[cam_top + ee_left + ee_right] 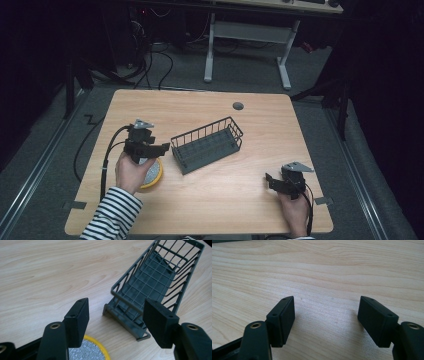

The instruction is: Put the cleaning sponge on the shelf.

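Two tools released, left tool (116, 320) over yellow-rimmed disc (152, 172) beside wire basket (207, 145), right tool (327, 320) above bare table (210, 105).

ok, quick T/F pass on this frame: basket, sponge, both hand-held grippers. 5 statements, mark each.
1. The wire basket is empty. True.
2. The left hand-held gripper is clamped on the basket. False: its jaws stand open with nothing between the pads; the basket's near end lies beyond them.
3. The round yellow-rimmed sponge lies on the table beside the basket, under the left hand. True.
4. The right hand-held gripper holds the sponge. False: its jaws are open over bare wood.
5. The sponge sits inside the basket. False: it lies outside it, on the tabletop to its left in the high view.
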A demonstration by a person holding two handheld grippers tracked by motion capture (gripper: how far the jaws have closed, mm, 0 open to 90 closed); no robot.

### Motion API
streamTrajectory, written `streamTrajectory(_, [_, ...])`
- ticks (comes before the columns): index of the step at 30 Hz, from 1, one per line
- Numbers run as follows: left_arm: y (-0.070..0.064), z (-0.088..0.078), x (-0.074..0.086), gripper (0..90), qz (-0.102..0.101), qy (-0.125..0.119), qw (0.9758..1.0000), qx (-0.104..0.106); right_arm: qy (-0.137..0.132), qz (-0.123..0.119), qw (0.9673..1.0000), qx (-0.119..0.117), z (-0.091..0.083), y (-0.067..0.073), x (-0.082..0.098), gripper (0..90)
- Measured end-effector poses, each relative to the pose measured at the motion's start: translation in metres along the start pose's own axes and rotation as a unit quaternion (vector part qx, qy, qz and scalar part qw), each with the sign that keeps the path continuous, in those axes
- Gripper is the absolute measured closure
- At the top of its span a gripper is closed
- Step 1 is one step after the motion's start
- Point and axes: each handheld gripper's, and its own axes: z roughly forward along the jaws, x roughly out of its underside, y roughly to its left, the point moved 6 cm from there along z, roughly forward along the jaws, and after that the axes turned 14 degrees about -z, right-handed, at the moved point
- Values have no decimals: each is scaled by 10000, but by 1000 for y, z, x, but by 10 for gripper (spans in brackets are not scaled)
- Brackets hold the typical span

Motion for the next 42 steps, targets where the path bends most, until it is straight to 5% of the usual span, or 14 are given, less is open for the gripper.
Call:
streamTrajectory(8, [-15,24,-6,391,154,287,9994,-73,-18,-13,10000,-17,0,-1,0,299])
streamTrajectory(20, [-9,47,-9,405,153,446,9983,-353,-22,-8,10000,-33,0,-1,0,297])
streamTrajectory(42, [-2,64,-15,728,239,402,9988,-129,-10,-9,10000,-26,0,0,0,297])
